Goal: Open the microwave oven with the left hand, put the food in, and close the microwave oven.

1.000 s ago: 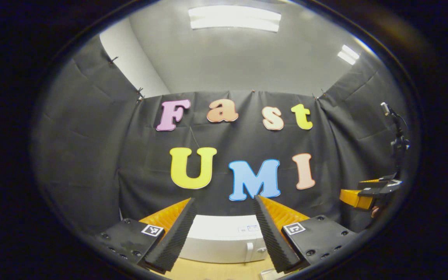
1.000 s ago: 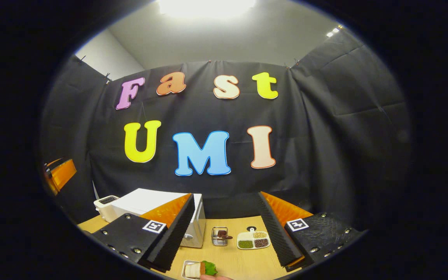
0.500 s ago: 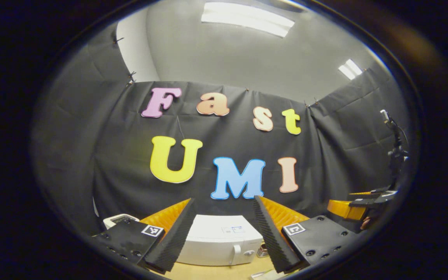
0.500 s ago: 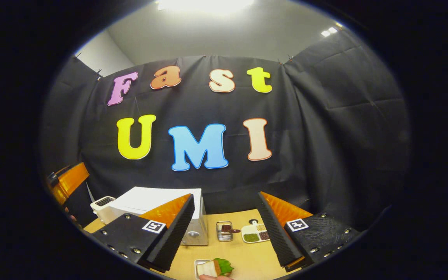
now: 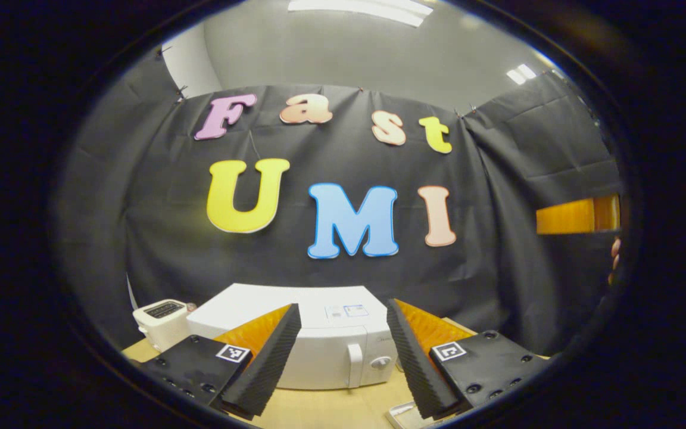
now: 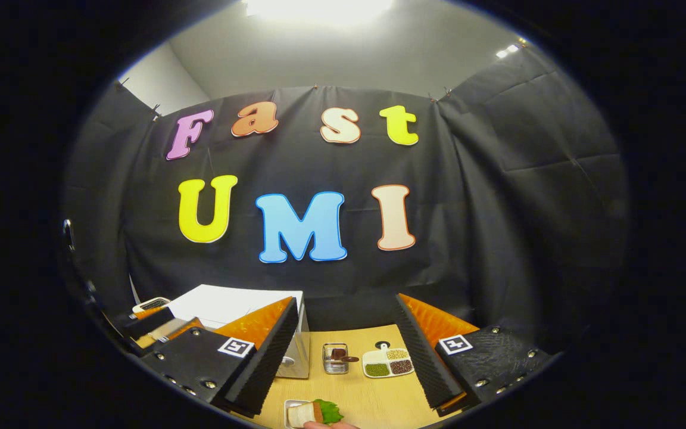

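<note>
A white microwave (image 5: 319, 345) stands on the wooden table (image 5: 319, 408), door closed, with a vertical handle (image 5: 354, 364) and a knob (image 5: 380, 361) on its right side. My left gripper (image 5: 342, 310) is open in front of it, some way off and aimed at its front. The right gripper view has the microwave (image 6: 230, 305) at the left, partly behind a finger. The food (image 6: 314, 412), a sandwich with green lettuce on a small white dish, lies near the table's front edge, below my open right gripper (image 6: 346, 301). Nothing sits between either pair of fingers.
A white toaster (image 5: 161, 316) stands left of the microwave. A small metal basket (image 6: 335, 357) and a divided dish of beans (image 6: 386, 363) sit right of it. The right gripper (image 5: 575, 215) and a hand (image 5: 615, 256) hang at the far right.
The left gripper has tipped down and come nearer the microwave, which now looms larger with its front showing. The right gripper has barely moved; the left one now enters its view at lower left.
</note>
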Demonstrator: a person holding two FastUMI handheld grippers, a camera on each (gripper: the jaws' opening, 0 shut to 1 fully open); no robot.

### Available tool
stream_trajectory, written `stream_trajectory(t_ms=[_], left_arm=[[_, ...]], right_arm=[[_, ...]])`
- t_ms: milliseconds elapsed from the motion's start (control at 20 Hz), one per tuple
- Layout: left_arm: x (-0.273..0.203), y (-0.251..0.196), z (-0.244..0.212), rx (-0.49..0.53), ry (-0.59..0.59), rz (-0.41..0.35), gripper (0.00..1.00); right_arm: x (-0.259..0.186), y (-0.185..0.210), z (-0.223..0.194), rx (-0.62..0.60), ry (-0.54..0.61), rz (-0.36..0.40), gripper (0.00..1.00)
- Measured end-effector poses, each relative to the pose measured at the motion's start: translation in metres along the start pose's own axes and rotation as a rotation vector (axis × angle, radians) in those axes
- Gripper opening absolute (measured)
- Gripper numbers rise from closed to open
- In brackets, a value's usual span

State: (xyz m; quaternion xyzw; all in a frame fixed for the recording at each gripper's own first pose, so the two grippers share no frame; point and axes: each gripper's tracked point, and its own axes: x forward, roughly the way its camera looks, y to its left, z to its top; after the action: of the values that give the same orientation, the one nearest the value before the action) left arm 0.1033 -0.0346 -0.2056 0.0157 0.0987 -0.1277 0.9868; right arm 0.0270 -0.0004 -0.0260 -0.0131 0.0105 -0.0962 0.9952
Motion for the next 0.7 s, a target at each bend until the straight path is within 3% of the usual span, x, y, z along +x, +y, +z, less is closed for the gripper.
stream_trajectory(t_ms=[100, 200, 500, 700], left_arm=[[0.024, -0.004, -0.046, -0.013, 0.09, -0.004, 0.92], [0.049, -0.003, -0.086, -0.031, 0.167, 0.005, 0.98], [0.099, -0.006, -0.157, -0.036, 0.322, 0.012, 0.91], [0.118, -0.011, -0.174, -0.056, 0.364, -0.002, 0.63]], right_arm=[[0.004, -0.002, 0.002, -0.007, 0.001, 0.017, 0.97], [0.01, -0.003, 0.0, -0.025, 0.004, 0.036, 0.94], [0.024, -0.018, -0.021, -0.044, 0.071, 0.023, 0.97], [0.027, -0.031, -0.03, -0.041, 0.103, -0.004, 0.97]])
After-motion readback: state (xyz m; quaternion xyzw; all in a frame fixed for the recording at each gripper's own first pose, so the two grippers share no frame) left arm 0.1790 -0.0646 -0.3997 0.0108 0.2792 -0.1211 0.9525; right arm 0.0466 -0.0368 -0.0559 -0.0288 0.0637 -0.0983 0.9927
